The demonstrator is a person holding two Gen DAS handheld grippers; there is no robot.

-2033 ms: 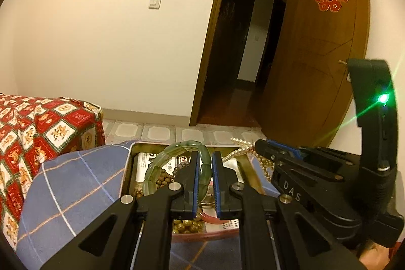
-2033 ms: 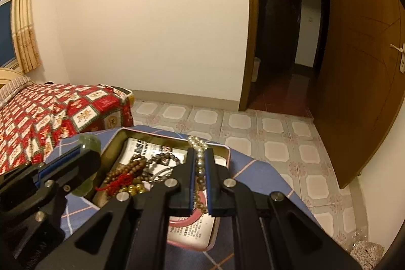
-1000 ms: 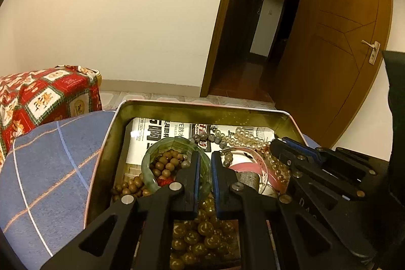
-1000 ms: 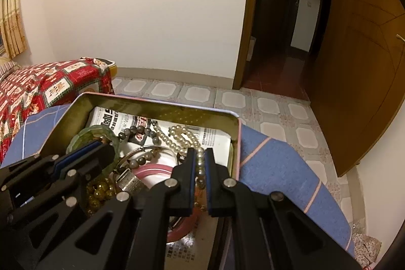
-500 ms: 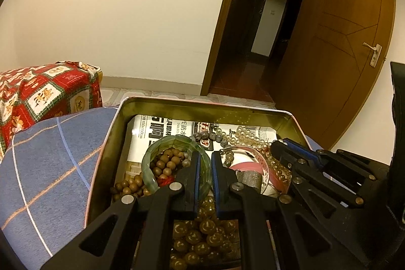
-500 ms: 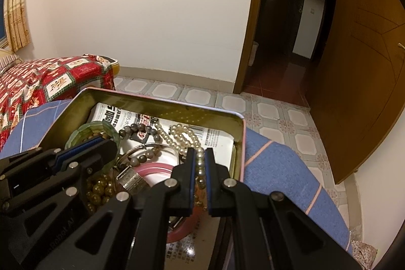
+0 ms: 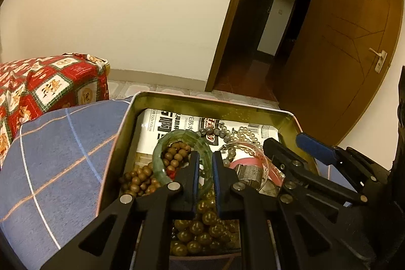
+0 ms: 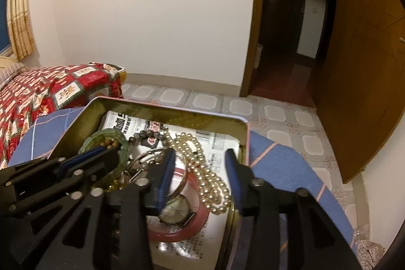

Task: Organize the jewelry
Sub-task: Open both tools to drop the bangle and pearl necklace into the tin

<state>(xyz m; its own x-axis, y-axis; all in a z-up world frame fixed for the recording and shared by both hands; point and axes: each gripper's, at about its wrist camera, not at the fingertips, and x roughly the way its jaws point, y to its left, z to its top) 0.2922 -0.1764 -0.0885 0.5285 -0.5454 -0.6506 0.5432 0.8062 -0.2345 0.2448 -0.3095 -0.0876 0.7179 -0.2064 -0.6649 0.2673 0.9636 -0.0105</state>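
A metal tin (image 7: pixel 215 103) lined with newspaper holds the jewelry. My left gripper (image 7: pixel 204 163) is shut on the near side of a green jade bracelet (image 7: pixel 164 143), which rests on brown beads inside the tin. My right gripper (image 8: pixel 200 158) hangs low over the tin's right half. Its jaws are opening, and the pearl necklace (image 8: pixel 202 168) lies loose on the paper between them with neither pad touching it. In the left wrist view the right gripper (image 7: pixel 291 143) shows at the right, its blue pads apart.
Also in the tin are a pink bangle (image 8: pixel 177 232), a wristwatch (image 8: pixel 174 211), grey beads (image 8: pixel 144 136), brown wooden beads (image 7: pixel 141 179) and olive beads (image 7: pixel 202 224). The tin sits on a blue checked cloth (image 7: pixel 63 156). A red patterned bedspread (image 7: pixel 38 85) lies left; an open wooden door (image 7: pixel 341 67) stands right.
Both grippers came down into the tin. The right jaws, closed on the pearl necklace until half a second ago, now stand apart with the pearls lying between them. The left grip is unchanged.
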